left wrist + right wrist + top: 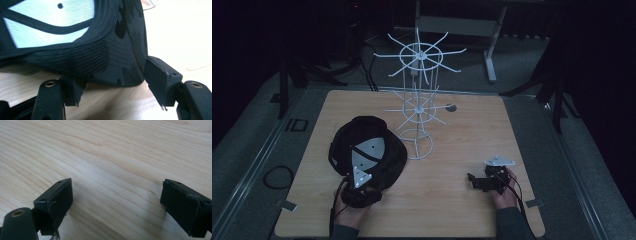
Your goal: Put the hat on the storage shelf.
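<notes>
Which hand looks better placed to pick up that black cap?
The left. Its claw already straddles the black cap's edge, while the right claw sits open over bare table, well away from it.

The setting is a dim recording studio or test lab, not a home. A square light-wood desk [462, 150] stands alone in the centre on grey carpeted flooring [247, 150], bordered by metal floor rails [257, 165]. The surroundings are dark, with black stands [284, 85] at the left and right corners and loose cables [277, 176] on the floor. Behind the desk, the grey frame and leg of a second bench [492, 55] are visible. Tape markers [288, 205] sit at the near desk corners. On the desk stands a white wire display rack [418, 100] of the kind used in shops, here serving as a prop.
</notes>
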`<action>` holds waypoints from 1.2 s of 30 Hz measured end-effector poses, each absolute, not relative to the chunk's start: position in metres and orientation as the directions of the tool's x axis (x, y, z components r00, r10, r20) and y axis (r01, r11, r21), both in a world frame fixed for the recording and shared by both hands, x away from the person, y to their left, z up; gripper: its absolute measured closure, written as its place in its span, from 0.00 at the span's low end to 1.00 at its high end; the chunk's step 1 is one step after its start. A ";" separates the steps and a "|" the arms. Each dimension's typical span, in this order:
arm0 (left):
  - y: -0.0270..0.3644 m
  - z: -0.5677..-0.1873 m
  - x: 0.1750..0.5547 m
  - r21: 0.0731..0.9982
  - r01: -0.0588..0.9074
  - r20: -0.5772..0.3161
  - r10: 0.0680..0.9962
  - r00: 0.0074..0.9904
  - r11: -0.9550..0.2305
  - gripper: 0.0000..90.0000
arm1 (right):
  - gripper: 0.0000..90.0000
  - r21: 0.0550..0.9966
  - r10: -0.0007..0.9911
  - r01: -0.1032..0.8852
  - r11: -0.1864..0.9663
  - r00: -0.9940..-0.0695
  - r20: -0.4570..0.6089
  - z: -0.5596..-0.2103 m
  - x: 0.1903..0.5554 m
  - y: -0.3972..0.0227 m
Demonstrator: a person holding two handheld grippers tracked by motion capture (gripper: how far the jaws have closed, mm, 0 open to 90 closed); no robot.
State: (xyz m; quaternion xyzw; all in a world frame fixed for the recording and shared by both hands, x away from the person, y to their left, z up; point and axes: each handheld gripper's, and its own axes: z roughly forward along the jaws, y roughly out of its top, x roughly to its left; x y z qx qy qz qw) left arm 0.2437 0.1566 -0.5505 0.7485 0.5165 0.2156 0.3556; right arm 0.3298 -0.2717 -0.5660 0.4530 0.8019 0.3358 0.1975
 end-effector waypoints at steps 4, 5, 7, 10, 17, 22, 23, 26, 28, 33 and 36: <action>0.153 -0.555 0.252 0.751 0.638 -0.099 0.925 0.367 -0.173 0.43 | 0.12 0.718 0.859 0.594 0.364 -0.512 -0.012 -0.566 0.330 -0.272; 0.153 -0.556 0.254 0.748 0.641 -0.103 0.924 0.368 -0.172 0.44 | 0.12 0.717 0.859 0.594 0.364 -0.512 -0.012 -0.566 0.330 -0.272; 0.152 -0.555 0.256 0.749 0.643 -0.119 0.921 0.370 -0.162 0.47 | 0.12 0.718 0.859 0.594 0.364 -0.512 -0.012 -0.566 0.330 -0.272; 0.155 -0.551 0.257 0.755 0.638 -0.143 0.914 0.381 -0.148 0.58 | 0.12 0.717 0.859 0.594 0.364 -0.511 -0.012 -0.566 0.330 -0.272; 0.175 -0.534 0.262 0.783 0.614 -0.146 0.932 0.332 -0.095 0.68 | 0.12 0.718 0.859 0.593 0.365 -0.512 -0.013 -0.566 0.330 -0.272; 0.177 -0.537 0.267 0.771 0.633 -0.176 0.931 0.320 -0.071 0.55 | 0.12 0.718 0.859 0.594 0.364 -0.512 -0.013 -0.566 0.330 -0.272; 0.173 -0.541 0.269 0.760 0.644 -0.171 0.929 0.328 -0.088 0.53 | 0.12 0.718 0.859 0.594 0.364 -0.512 -0.013 -0.566 0.330 -0.272; 0.159 -0.548 0.273 0.746 0.652 -0.131 0.928 0.348 -0.139 0.52 | 0.12 0.718 0.859 0.593 0.364 -0.512 -0.013 -0.566 0.330 -0.272; 0.157 -0.548 0.276 0.752 0.648 -0.147 0.927 0.345 -0.122 0.52 | 0.12 0.717 0.859 0.594 0.364 -0.512 -0.013 -0.566 0.330 -0.272; 0.163 -0.543 0.279 0.758 0.650 -0.214 0.916 0.338 -0.063 0.68 | 0.12 0.718 0.859 0.594 0.364 -0.512 -0.012 -0.566 0.330 -0.272; 0.167 -0.540 0.278 0.773 0.634 -0.215 0.927 0.308 -0.031 0.72 | 0.12 0.717 0.859 0.594 0.364 -0.512 -0.012 -0.566 0.330 -0.272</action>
